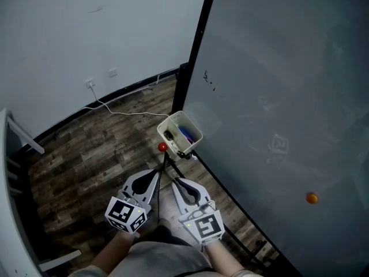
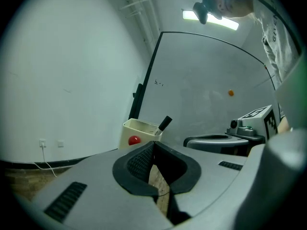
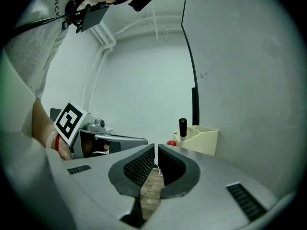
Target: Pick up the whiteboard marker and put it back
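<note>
Left gripper (image 2: pixel 153 145): clenched, jaw tips meeting, nothing held; only floorboards show through the opening lower down.
Right gripper (image 3: pixel 156 150): closed to a hairline slit, empty.
Gripper position: side by side, low in front of the person, both pointed towards the holder and well short of it.
Marker (image 2: pixel 165 123): stands in the holder, black end up and clear of the rim. No jaw touches it.
Holder (image 1: pixel 195 138): cream open-topped box, fixed at the lower left edge of the whiteboard. Other contents are too small to identify.
Whiteboard (image 1: pixel 277 85): grey face in a black frame, with a few small dark marks near the upper left.
Orange magnet (image 1: pixel 311 198): stuck on the board face, well apart from the holder.
Red knob (image 1: pixel 162 146): round, just beside the holder on the side away from the board. Its mounting cannot be made out.
Floor (image 1: pixel 86 154): dark wood planks.
Cable (image 1: pixel 124 112): white, runs from the wall socket (image 1: pixel 89 83) across the floor towards the board frame.
</note>
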Available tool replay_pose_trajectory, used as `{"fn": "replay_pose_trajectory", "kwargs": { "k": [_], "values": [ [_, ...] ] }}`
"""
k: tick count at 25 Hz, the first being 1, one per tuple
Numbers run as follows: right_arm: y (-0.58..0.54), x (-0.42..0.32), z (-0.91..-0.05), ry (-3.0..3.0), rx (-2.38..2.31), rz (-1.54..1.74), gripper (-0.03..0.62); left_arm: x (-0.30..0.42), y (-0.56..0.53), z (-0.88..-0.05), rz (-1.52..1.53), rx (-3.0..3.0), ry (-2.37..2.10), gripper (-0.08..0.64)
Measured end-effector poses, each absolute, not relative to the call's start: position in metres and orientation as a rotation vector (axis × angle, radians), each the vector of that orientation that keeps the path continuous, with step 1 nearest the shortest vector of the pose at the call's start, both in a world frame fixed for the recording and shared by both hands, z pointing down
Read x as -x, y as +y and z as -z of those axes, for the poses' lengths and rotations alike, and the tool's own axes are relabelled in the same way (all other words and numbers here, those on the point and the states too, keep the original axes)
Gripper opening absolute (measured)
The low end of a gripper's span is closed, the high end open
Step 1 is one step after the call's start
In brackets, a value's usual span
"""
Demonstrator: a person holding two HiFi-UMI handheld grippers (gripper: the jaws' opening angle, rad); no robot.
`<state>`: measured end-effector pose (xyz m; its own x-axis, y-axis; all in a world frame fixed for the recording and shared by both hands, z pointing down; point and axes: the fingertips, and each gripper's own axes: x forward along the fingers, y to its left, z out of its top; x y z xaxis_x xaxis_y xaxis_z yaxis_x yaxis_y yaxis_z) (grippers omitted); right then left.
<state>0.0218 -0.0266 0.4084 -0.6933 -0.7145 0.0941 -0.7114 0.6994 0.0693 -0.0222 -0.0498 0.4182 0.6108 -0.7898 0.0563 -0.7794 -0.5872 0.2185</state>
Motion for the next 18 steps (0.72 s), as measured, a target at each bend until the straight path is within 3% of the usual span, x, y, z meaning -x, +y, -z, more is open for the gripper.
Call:
{"fn": "replay_pose_trajectory", "kwargs": {
  "k": [13, 16, 18],
  "values": [
    [-0.066, -0.047, -0.387, -2.832, -1.285, 0.047, 0.021, 0.019, -0.074, -0.419, 0.001, -2.661, -1.305, 0.015],
    [-0.073, -0.046, -0.387, -2.835, -1.276, 0.06, 0.092, 0.016, -0.084, -0.422, -0.019, -2.678, -1.278, 0.015],
    [-0.079, -0.045, -0.383, -2.833, -1.287, 0.081, 0.092, 0.016, -0.091, -0.422, -0.024, -2.689, -1.258, 0.015]
  ]
}}
